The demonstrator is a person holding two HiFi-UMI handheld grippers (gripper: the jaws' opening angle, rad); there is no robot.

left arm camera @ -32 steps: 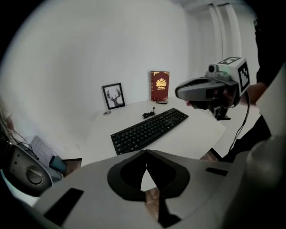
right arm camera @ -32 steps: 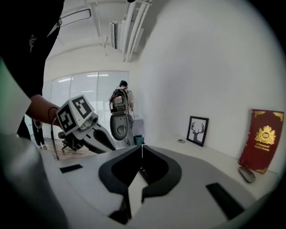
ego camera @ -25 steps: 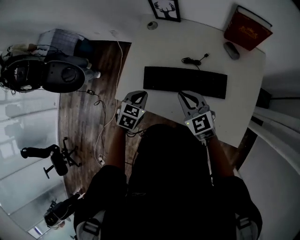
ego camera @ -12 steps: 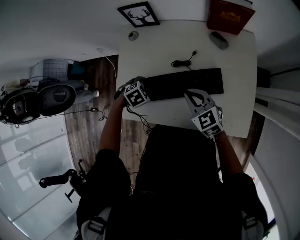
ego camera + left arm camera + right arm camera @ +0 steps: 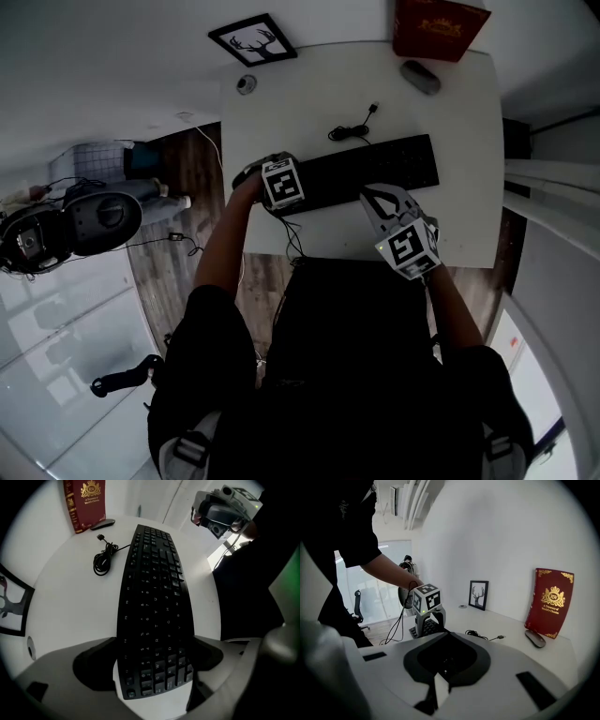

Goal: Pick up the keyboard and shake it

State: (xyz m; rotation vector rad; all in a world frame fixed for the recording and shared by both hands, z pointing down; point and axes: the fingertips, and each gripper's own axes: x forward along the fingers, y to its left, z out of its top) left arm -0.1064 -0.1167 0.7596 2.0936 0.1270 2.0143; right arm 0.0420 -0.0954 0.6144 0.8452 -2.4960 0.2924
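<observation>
A black keyboard lies flat on the white table, its coiled cable behind it. My left gripper is at the keyboard's left end. In the left gripper view its jaws are opening and straddle that end of the keyboard, with a little gap at each side, so the left gripper presses on nothing. My right gripper hovers at the keyboard's front edge, right of the middle, and holds nothing. In its own view the right gripper is shut, facing the left gripper.
A red book stands at the table's back right with a grey mouse before it. A framed deer picture and a small round object are at the back left. Wooden floor with cables and a chair lies left of the table.
My left gripper has moved from the table's front edge to the keyboard's left end, and its jaws have spread around it. The right gripper stays near the keyboard's front edge.
</observation>
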